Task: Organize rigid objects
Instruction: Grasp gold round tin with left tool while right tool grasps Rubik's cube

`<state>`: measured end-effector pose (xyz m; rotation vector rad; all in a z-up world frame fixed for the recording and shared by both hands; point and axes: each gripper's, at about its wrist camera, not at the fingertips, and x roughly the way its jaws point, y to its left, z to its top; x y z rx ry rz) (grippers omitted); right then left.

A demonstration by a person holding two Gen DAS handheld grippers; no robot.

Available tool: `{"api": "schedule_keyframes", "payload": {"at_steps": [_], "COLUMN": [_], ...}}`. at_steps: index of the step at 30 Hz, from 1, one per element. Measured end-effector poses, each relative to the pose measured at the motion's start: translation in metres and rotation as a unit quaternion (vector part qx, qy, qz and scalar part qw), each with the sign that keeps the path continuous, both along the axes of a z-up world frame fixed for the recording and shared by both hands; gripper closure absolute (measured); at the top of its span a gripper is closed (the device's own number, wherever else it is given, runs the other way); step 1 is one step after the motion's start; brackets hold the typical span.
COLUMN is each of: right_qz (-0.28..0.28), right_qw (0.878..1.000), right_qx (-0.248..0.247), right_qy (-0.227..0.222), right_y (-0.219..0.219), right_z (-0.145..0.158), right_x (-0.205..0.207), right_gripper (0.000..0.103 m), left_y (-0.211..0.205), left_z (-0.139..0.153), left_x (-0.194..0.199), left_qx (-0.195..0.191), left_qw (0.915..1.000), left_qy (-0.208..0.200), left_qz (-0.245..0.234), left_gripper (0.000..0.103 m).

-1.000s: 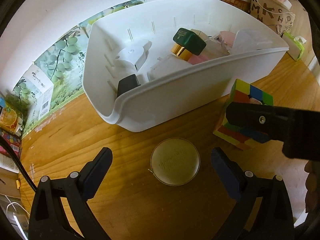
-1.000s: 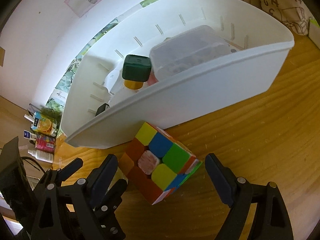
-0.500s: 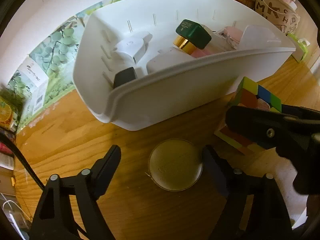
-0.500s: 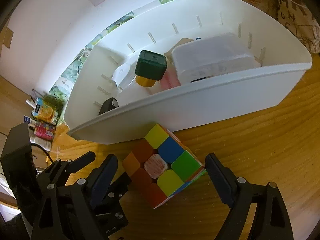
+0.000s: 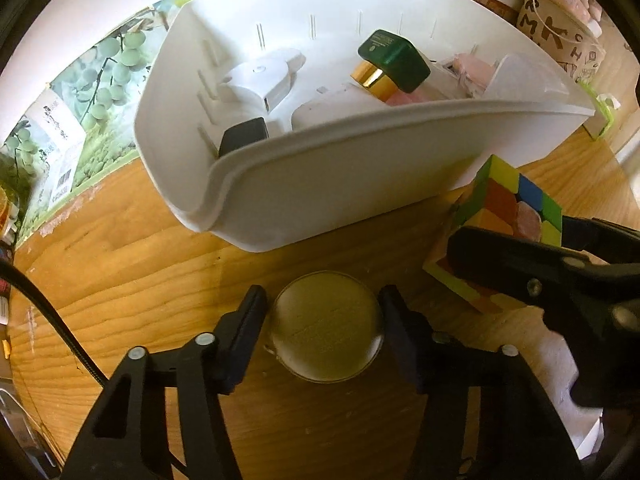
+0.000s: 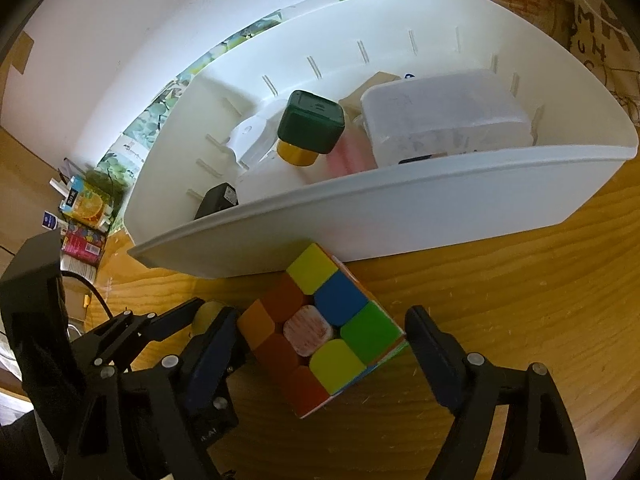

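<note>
A round pale-yellow flat case [image 5: 326,326] lies on the wooden table [image 5: 132,264], and my left gripper [image 5: 322,312] is shut on it, one finger against each side. A multicoloured puzzle cube [image 6: 324,328] rests on the table right in front of the white bin [image 6: 400,216]. My right gripper [image 6: 320,332] is open around the cube, with its fingertips level with the cube's left and right corners. In the left wrist view the cube [image 5: 508,204] shows at the right behind a right gripper finger [image 5: 500,256].
The white bin [image 5: 320,184] holds a green-capped bottle [image 5: 394,60], a white device [image 5: 260,80], a black adapter [image 5: 242,138] and a frosted plastic box [image 6: 444,116]. Cartons [image 6: 82,204] stand against the wall at the left. A patterned bag [image 5: 560,32] stands at the far right.
My left gripper has gone from wide open to shut on the round case. The right gripper has moved closer in around the cube, with its jaw width about the same.
</note>
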<state>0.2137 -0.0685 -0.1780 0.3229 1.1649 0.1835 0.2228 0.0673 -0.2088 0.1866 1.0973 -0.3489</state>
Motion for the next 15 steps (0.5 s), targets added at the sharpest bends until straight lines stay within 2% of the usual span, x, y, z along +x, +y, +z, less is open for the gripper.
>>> {"api": "schedule_keyframes", "payload": {"at_steps": [15], "right_qz": [-0.008], "right_qw": [1.0], "right_qx": [0.011], "right_qy": [0.012], "right_y": [-0.014], "right_z": [0.001], "right_x": [-0.009], "right_gripper": [0.019], "left_y": [0.006], "left_z": [-0.001], "left_x": [-0.012], "left_qx": [-0.003], "left_qw": [0.9997], "left_qy": [0.008], "left_qz": [0.023], "left_gripper": [0.045]}}
